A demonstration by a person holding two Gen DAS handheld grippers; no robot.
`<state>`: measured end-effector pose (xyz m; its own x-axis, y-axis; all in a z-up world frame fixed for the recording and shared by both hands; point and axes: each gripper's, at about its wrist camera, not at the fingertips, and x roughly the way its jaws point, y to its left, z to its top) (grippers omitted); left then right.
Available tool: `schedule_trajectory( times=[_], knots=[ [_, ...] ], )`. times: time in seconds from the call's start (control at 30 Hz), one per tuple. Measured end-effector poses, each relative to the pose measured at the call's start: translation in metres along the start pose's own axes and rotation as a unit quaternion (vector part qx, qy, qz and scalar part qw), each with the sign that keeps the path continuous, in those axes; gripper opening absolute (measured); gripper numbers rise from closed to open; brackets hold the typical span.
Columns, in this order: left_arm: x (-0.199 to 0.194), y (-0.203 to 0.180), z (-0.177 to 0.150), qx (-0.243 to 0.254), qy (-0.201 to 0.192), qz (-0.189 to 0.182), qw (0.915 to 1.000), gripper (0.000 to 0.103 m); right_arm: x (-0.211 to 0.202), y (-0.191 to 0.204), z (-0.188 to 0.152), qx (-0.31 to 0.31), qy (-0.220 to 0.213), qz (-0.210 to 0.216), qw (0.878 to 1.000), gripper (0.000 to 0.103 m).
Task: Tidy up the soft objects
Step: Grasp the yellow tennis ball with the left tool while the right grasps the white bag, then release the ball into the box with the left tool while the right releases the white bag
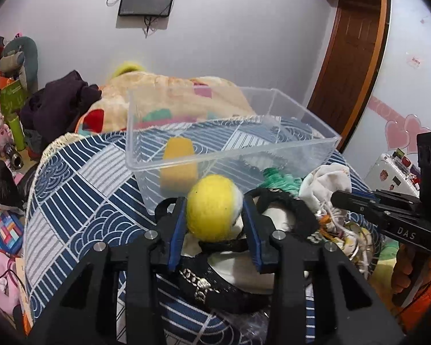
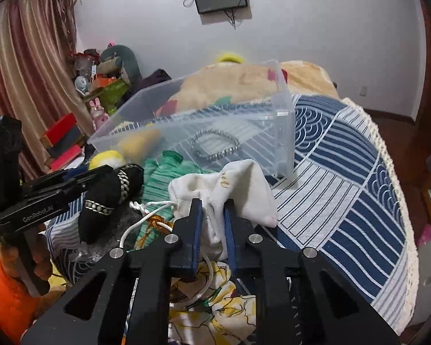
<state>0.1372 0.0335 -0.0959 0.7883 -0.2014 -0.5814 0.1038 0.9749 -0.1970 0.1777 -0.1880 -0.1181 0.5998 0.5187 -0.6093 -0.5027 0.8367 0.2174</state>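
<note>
Two handheld grippers are working over a heap of soft things on a blue-and-white patterned cloth [image 2: 344, 172] spread across a round surface. The left gripper [image 1: 212, 212] is clenching its blue-padded fingers [image 1: 177, 227] on a fuzzy yellow-and-white ball [image 1: 211, 207], which is sitting just in front of the near wall of a clear plastic rectangular bin [image 1: 310, 141]. The right gripper [image 2: 212, 224] is pinching its fingers [image 2: 196, 230] on the gathered neck of a white drawstring cloth pouch [image 2: 244, 184], whose cord is trailing down toward the camera.

Inside the bin, a yellow sponge block [image 1: 178, 166] is lying near the left end, and a beaded silver-grey bracelet [image 2: 215, 145] is resting on the floor toward the middle; the rest of the bin floor is showing bare. A green pleated fabric piece [image 2: 163, 169] is lying against the bin's near wall, between the ball and the pouch. A black fabric piece with metallic trim [image 2: 109, 198] is draping beside the left gripper. A yellow-flowered white cloth [image 2: 215, 307] is bunching under the right gripper at the surface's near edge.

To the right of the pouch the patterned cloth is running uncluttered out to its fringed rim [image 2: 388, 155]. Behind the bin, a cream printed blanket [image 1: 163, 92] is crowding the far edge.
</note>
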Motion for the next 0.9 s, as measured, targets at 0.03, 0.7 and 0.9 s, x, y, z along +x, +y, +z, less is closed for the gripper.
schedule_trajectory(
  times=[0.03, 0.7, 0.9],
  knots=[
    [-0.005, -0.002, 0.001, 0.002, -0.005, 0.0, 1.0, 0.038, -0.005, 0.001, 0.0, 0.001, -0.007, -0.001, 1.0, 0.011],
    [-0.069, -0.021, 0.041, 0.029, -0.107, 0.008, 0.9938, 0.038, -0.067, 0.014, 0.049, -0.003, -0.148, -0.011, 0.989, 0.008],
    [-0.056, -0.023, 0.061, 0.043, -0.113, 0.014, 0.9926, 0.038, -0.06, 0.024, 0.073, -0.011, -0.174, -0.006, 0.985, 0.008]
  ],
)
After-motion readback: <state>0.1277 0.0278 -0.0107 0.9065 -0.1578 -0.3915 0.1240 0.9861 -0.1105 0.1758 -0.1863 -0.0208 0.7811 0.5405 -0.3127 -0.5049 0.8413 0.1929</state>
